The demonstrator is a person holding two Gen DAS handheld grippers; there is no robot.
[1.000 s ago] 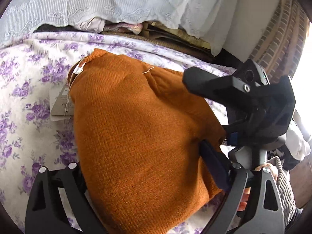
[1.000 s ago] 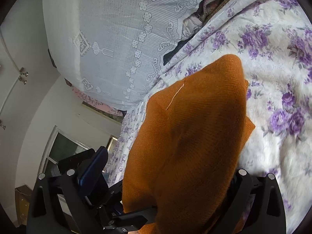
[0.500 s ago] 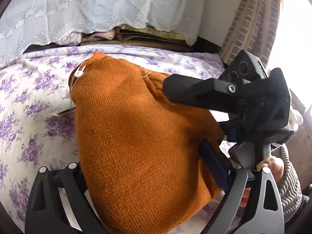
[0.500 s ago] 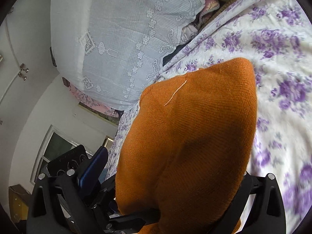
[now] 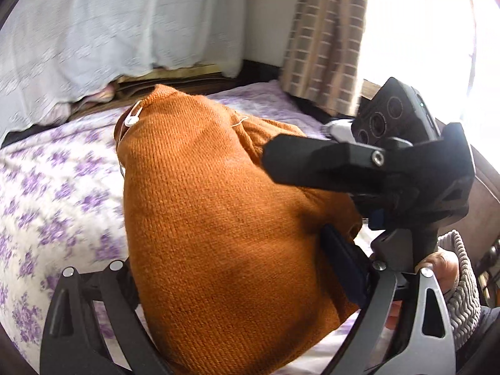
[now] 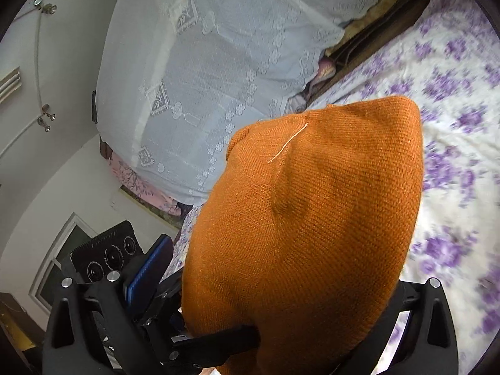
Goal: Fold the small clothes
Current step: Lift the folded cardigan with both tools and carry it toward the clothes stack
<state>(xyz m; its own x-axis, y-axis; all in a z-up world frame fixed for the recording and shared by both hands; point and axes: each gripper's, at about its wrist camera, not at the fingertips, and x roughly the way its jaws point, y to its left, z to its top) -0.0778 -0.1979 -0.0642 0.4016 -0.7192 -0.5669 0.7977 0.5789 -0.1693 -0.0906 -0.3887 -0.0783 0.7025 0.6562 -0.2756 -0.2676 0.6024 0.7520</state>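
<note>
Not far along with the fold, by the look of it. Orange sweater (image 5: pixel 225 218) held up off the bed (image 5: pixel 47 193), one end in each gripper, the far end hanging down near the sheet. No neat fold to be seen yet. A white tag pin (image 5: pixel 132 117) by the neck. Likely left to do: bring the held end over, lay it flat on the bed, smooth it. Left gripper (image 5: pixel 237 318) down at the near edge of the sweater, fingers wide apart in the picture, cloth bunched between them and hiding the tips, so hard to say if really clamped or only under the cloth; cannot tell. Right gripper (image 6: pixel 265 340) much the same in its own view, with the knit draped thick over the middle and the tips hidden; cannot tell there either. In the left view, the right gripper (image 5: pixel 368 168) close beside the sweater's right edge, a hand (image 5: pixel 437 268) below it in a grey knit sleeve (image 5: pixel 462 284). White lace cover (image 6: pixel 234 56) behind the bed.
</note>
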